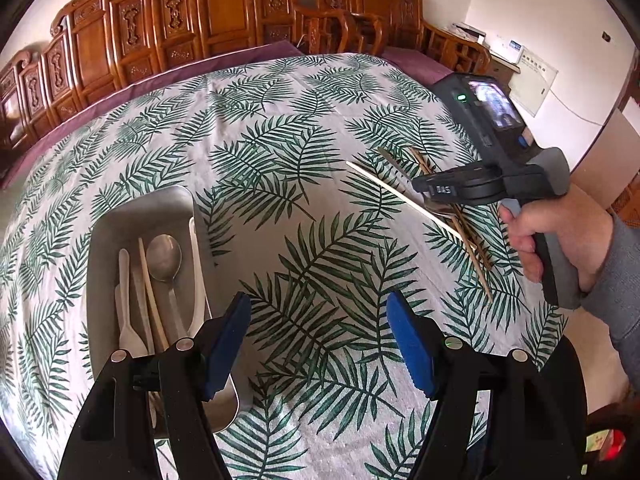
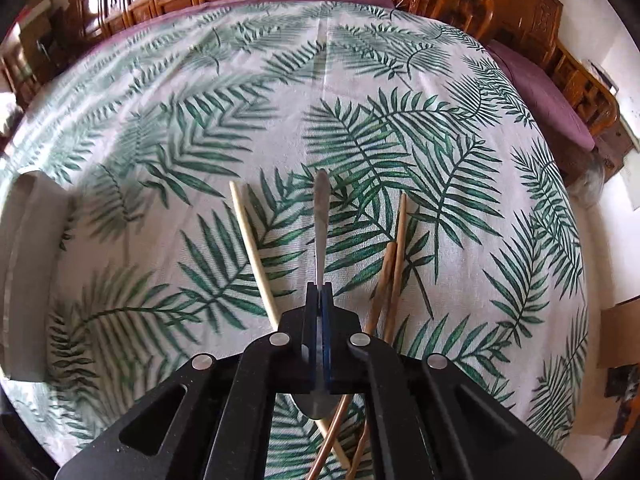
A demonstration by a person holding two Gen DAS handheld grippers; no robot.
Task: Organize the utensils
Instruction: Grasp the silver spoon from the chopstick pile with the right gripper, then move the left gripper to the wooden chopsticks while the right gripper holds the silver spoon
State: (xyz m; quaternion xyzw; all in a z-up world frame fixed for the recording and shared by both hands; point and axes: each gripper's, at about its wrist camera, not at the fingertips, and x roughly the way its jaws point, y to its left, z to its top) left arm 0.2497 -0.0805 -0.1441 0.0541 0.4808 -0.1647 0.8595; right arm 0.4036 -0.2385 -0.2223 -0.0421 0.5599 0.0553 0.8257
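Pinching a metal spoon [image 2: 321, 216] by its handle, the right claw [image 2: 319, 312] has its blue pads pressed flat against the steel; bowl end sits under the claw, handle tip points away over the cloth. Pale chopstick [image 2: 253, 248] lies just left of it, two brown chopsticks [image 2: 394, 264] just right, crossing near the claw. Left wrist view shows the same cluster [image 1: 452, 216] on the right of the worktop, the person's hand [image 1: 560, 236] on the grip.

Left claw [image 1: 319, 336] spread wide, holding nothing, above bare cloth. Beside it to the left, a metal tray [image 1: 132, 220] with a steel spoon [image 1: 165, 258], pale spoons and a chopstick inside.

Worktop covered by a white tablecloth [image 1: 260, 120] printed with green palm fronds; purple cloth [image 1: 120, 96] shows at the far edge. Carved wooden chairs [image 1: 180, 20] line the white wall behind.
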